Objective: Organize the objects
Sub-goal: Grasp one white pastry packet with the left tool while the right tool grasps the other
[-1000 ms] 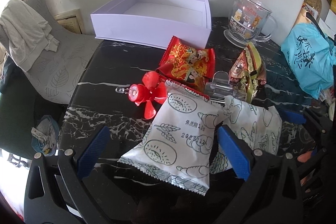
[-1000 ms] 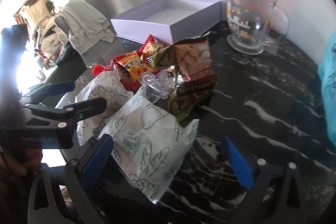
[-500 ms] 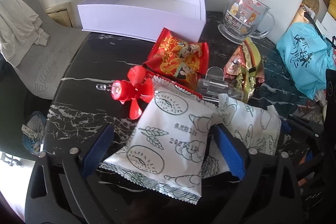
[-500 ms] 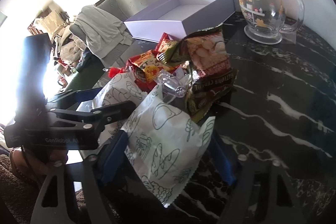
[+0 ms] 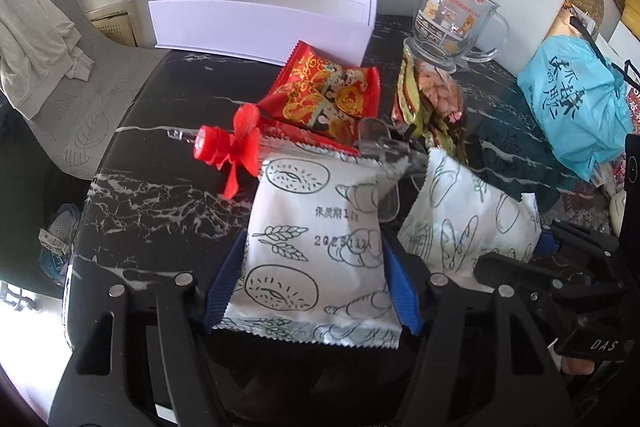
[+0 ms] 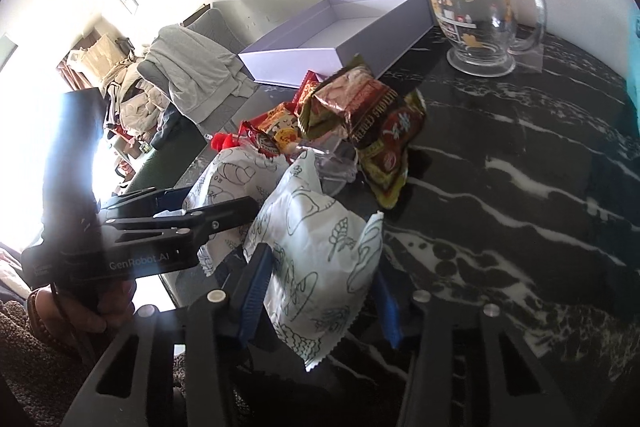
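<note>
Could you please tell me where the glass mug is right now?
The glass mug stands upright on the black marble table, far right of the left wrist view, just right of the open white box.

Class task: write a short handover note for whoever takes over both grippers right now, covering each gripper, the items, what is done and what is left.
Left gripper: jaws closing, pads at the sides of a white bread packet on the table.
Right gripper: jaws closing around the second white packet, which is propped up on end.
Red packet, red fan toy and brown snack bag lie piled in the middle.
White box is open and holds nothing.
Done: nothing boxed.
Left: probably lift both packets into the box, then the rest.
</note>
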